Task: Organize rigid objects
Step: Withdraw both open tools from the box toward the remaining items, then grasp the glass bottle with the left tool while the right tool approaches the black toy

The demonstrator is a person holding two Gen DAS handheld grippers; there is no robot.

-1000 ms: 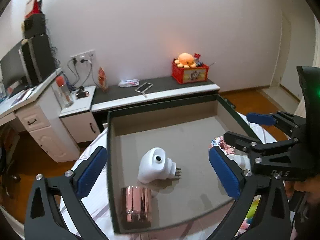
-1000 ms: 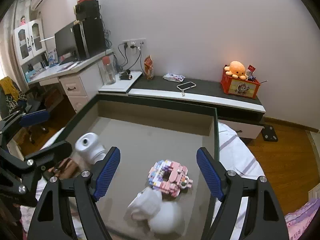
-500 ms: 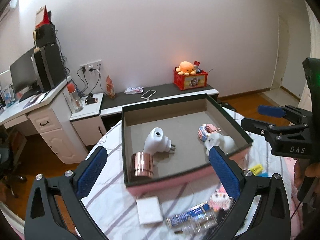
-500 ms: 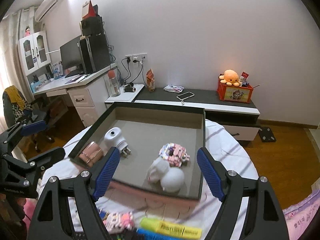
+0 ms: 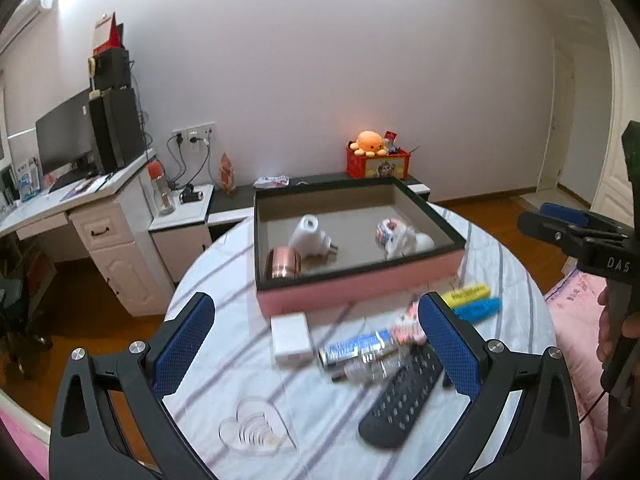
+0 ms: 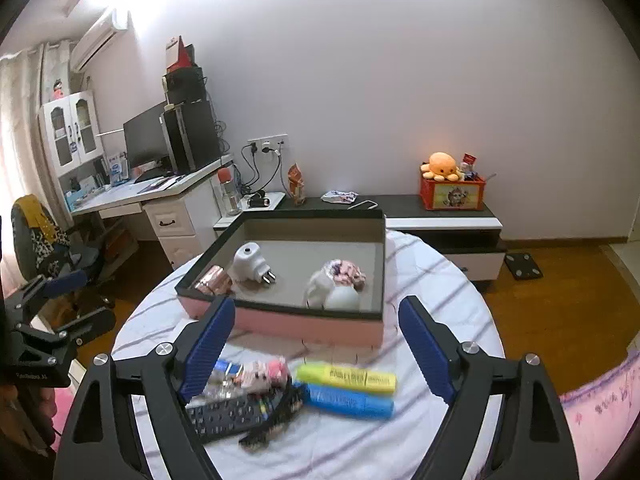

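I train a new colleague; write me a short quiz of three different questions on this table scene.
1. True or false: the yellow highlighter lies inside the pink box.
2. Which lies nearer the box wall: A) yellow highlighter, B) blue highlighter?
3. Fill in: the clear acrylic piece on the striped tablecloth has the shape of a ____.

Key: 1 false; 2 A; 3 heart.

White wall [image 6: 380, 80], wood floor [image 6: 560, 300], white desk [image 6: 160, 200], low dark cabinet [image 6: 440, 212].
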